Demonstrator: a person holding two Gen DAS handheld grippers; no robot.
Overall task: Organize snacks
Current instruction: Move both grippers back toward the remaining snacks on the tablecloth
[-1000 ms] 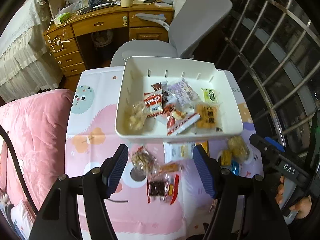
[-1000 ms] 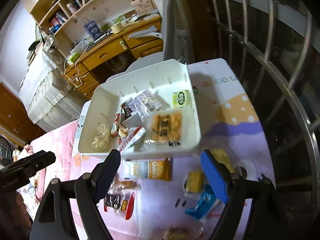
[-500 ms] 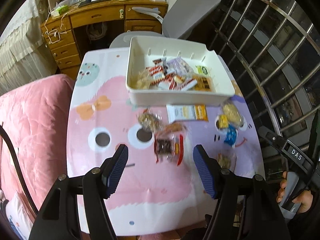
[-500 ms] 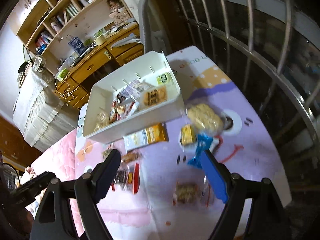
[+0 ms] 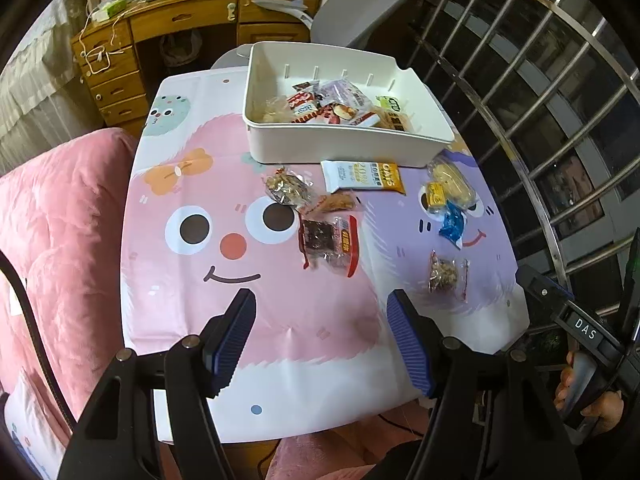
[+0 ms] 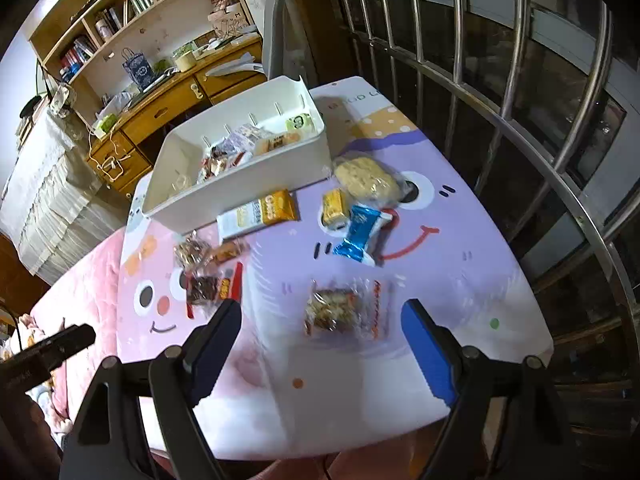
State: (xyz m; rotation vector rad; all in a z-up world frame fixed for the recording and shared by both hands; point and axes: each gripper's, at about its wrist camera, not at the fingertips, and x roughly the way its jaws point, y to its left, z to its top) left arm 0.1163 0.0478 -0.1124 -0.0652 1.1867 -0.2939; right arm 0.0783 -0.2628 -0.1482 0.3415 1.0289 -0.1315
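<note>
A white bin (image 5: 344,146) (image 6: 240,184) at the table's far side holds several wrapped snacks. More snacks lie loose in front of it: an oat bar (image 5: 362,176) (image 6: 260,212), a nut pack (image 5: 286,190), a dark brownie pack with a red edge (image 5: 328,240) (image 6: 212,288), a yellow cake (image 5: 450,180) (image 6: 366,178), a blue wrapper (image 5: 452,226) (image 6: 360,234) and a clear granola pack (image 5: 446,274) (image 6: 344,312). My left gripper (image 5: 322,342) is open and empty over the near table. My right gripper (image 6: 320,350) is open just short of the granola pack.
The table wears a pink and purple cartoon cloth (image 5: 224,240). A pink blanket (image 5: 52,240) lies to the left, a metal window grille (image 6: 520,100) to the right. Beyond stand a grey chair (image 5: 360,4) and a wooden desk (image 5: 180,24).
Both grippers have pulled back from the bin toward the table's near edge, so more of the cloth and loose snacks show. Neither gripper's opening has changed.
</note>
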